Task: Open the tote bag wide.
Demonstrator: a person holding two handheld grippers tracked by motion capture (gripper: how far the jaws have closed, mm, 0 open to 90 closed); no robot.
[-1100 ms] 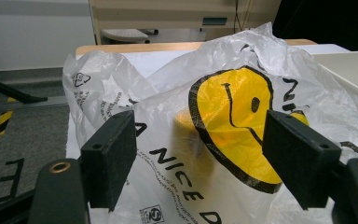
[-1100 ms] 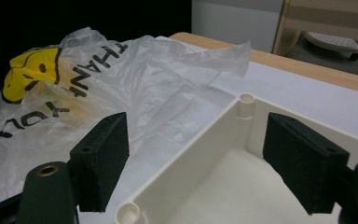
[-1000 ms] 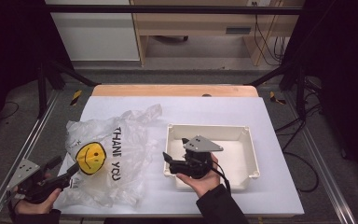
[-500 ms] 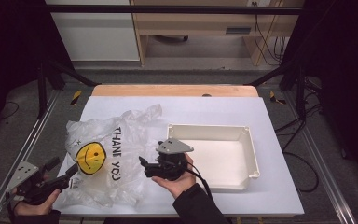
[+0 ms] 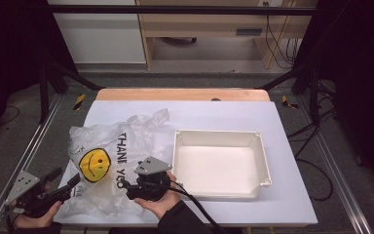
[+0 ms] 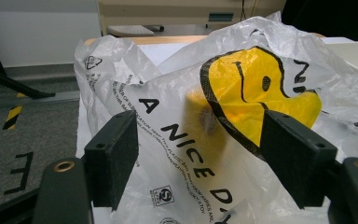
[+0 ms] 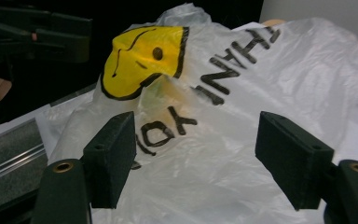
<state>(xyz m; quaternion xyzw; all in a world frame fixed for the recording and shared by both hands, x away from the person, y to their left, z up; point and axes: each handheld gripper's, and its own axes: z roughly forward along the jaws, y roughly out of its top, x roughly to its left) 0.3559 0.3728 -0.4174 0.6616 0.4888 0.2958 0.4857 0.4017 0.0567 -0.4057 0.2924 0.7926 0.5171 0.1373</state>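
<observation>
A white sheet covers the worktop [image 5: 292, 195], with a strip of bare wood along its far edge at 12 o'clock. Metal rails run down both sides, and grey carpeted floor [image 5: 9, 141] lies beyond them, marked with yellow-and-black tape. Behind the worktop stand a white cabinet [image 5: 102, 36] and a pale wooden bench [image 5: 209, 24], with cables hanging at 1 o'clock.

The plastic bag [image 5: 119, 146], thin, white and crumpled, lies on the left half of the sheet, printed with a yellow smiley and black lettering. Just beside it, at 3 o'clock from it, sits an empty white tray [image 5: 263, 161].

The left gripper [image 5: 61, 187] is at 7 o'clock of the worktop, at the bag's near left corner, its jaws wide with the bag in front of them; they have just been closing a little and press on nothing. The right gripper [image 5: 126, 187] is at 6 o'clock, pointing left over the bag's near edge; its jaws stand wide too and have just been closing, with the bag's film ahead of them and nothing gripped.
</observation>
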